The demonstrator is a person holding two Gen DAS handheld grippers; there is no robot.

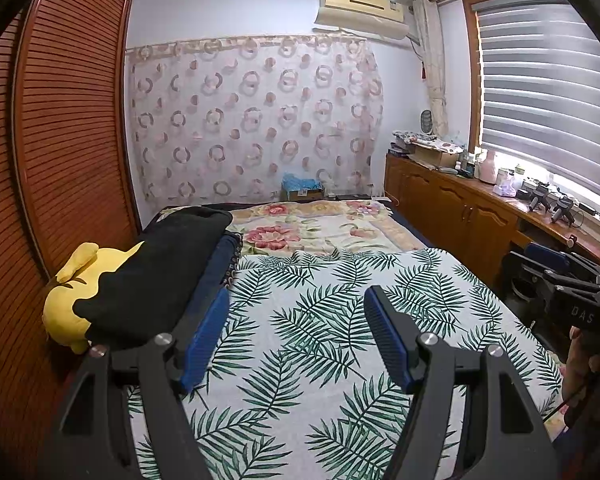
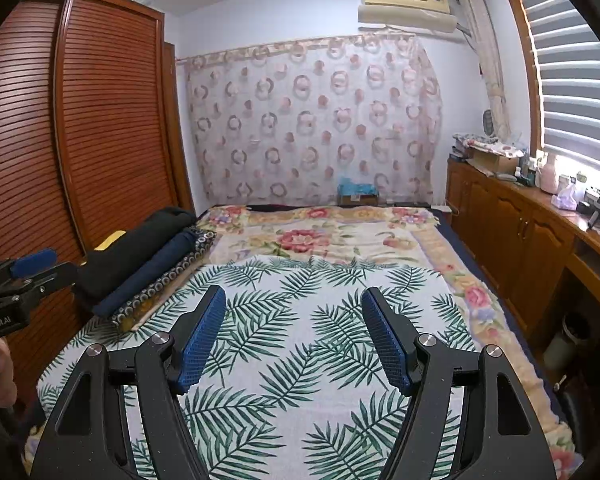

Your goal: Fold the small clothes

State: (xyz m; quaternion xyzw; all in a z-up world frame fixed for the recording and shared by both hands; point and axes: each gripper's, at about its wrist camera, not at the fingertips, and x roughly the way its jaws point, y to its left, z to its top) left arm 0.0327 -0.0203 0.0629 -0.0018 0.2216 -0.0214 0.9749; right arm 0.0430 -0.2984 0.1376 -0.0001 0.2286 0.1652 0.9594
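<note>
A stack of folded clothes lies along the bed's left side: a black garment (image 1: 160, 264) (image 2: 136, 248) on top, a navy one (image 2: 152, 276) beside it, and a ring-patterned one (image 2: 168, 280) at the edge. My left gripper (image 1: 296, 296) is open and empty, held above the palm-leaf cloth (image 1: 340, 320). My right gripper (image 2: 292, 294) is open and empty above the same cloth (image 2: 300, 340). The left gripper also shows at the left edge of the right wrist view (image 2: 24, 276). The right gripper shows at the right edge of the left wrist view (image 1: 560, 272).
A yellow plush toy (image 1: 66, 304) lies under the black garment by the slatted wardrobe (image 1: 60, 140). A floral blanket (image 1: 312, 228) covers the far bed. A wooden cabinet (image 2: 520, 232) with clutter runs along the right under the window. A patterned curtain (image 1: 252, 120) hangs behind.
</note>
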